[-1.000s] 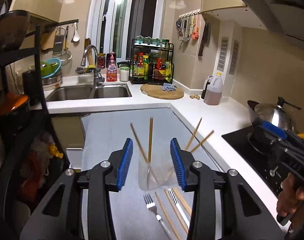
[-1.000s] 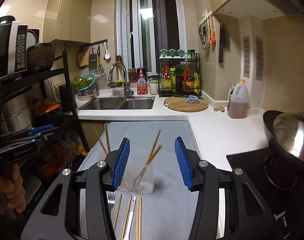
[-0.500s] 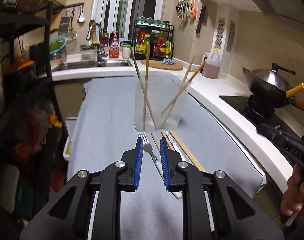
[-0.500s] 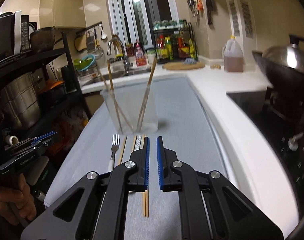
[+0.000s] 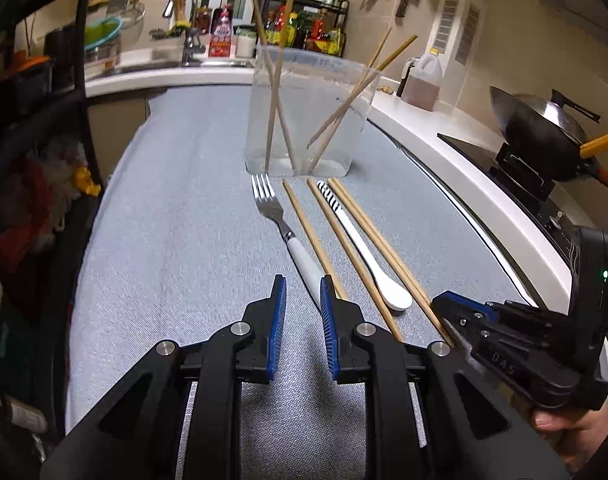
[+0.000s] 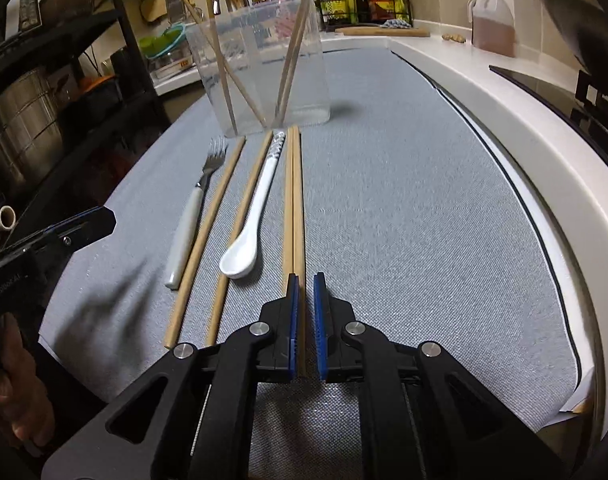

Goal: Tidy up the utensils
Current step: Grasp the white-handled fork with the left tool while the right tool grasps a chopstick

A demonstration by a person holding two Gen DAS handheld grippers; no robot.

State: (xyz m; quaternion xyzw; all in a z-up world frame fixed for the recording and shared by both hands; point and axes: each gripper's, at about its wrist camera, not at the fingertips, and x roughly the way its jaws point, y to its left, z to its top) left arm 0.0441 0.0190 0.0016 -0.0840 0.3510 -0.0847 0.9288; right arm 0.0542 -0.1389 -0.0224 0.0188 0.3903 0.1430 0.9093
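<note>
Beside the sink tap (image 5: 186, 28): a red-labelled bottle (image 5: 220, 38) and white jar (image 5: 244, 43). Right of it, a bottle-filled rack (image 5: 305, 26). Further right, an oil jug (image 5: 423, 82), then a wok (image 5: 543, 128).

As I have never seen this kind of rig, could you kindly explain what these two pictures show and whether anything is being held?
There is no robot here. A person carries a black hand-held tool in each hand, such as the right hand. Each tool ends in blue-padded tongs and has a camera looking along its fingers. One picture looks along the left tongs, the other along the right tongs.

On the grey cloth stands a clear plastic container holding four upright wooden chopsticks. Before it lie a white-handled metal fork, a white ceramic spoon, two single wooden chopsticks and a side-by-side chopstick pair.

The left tongs are slightly apart and empty. The right tongs are nearly closed over the pair; whether they grip one, I cannot tell.
</note>
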